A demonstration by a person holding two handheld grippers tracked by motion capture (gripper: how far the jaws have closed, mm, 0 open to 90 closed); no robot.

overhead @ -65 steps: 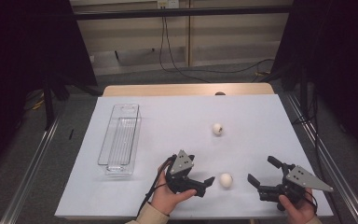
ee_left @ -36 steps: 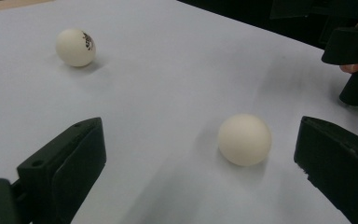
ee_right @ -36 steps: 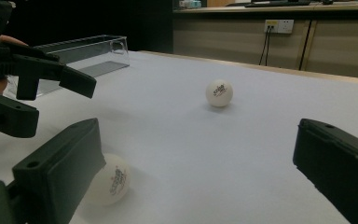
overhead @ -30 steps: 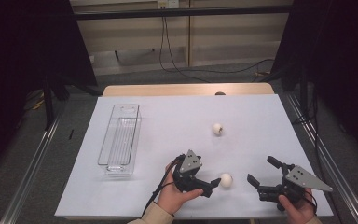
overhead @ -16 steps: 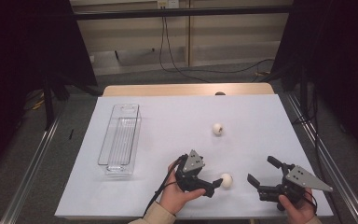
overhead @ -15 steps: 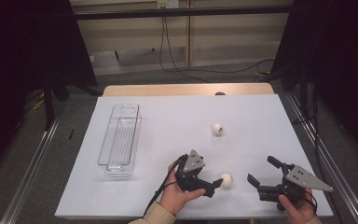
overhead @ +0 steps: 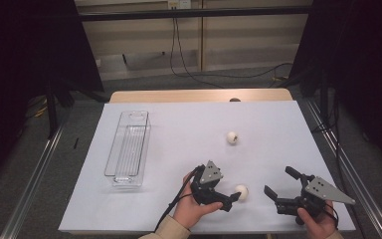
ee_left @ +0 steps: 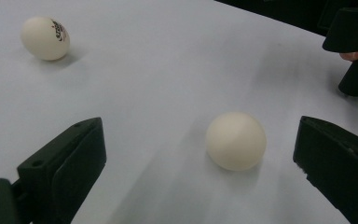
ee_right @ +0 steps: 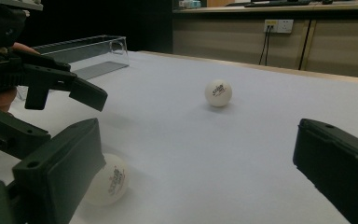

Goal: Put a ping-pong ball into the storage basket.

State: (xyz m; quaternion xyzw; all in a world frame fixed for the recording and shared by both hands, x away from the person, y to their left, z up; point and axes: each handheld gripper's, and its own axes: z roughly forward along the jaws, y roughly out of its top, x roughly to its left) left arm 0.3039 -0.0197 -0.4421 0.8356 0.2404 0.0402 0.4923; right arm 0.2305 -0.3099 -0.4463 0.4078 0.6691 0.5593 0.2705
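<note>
Between wide-open left gripper (overhead: 235,200) jaws, untouched near ball (overhead: 241,191).

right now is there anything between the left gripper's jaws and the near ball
No. In the left gripper view the near ball sits on bare white table between the open jaws of the left gripper, touching neither.

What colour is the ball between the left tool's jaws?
Off-white, plain on the side facing the camera. The ball shows best in the left gripper view.
</note>
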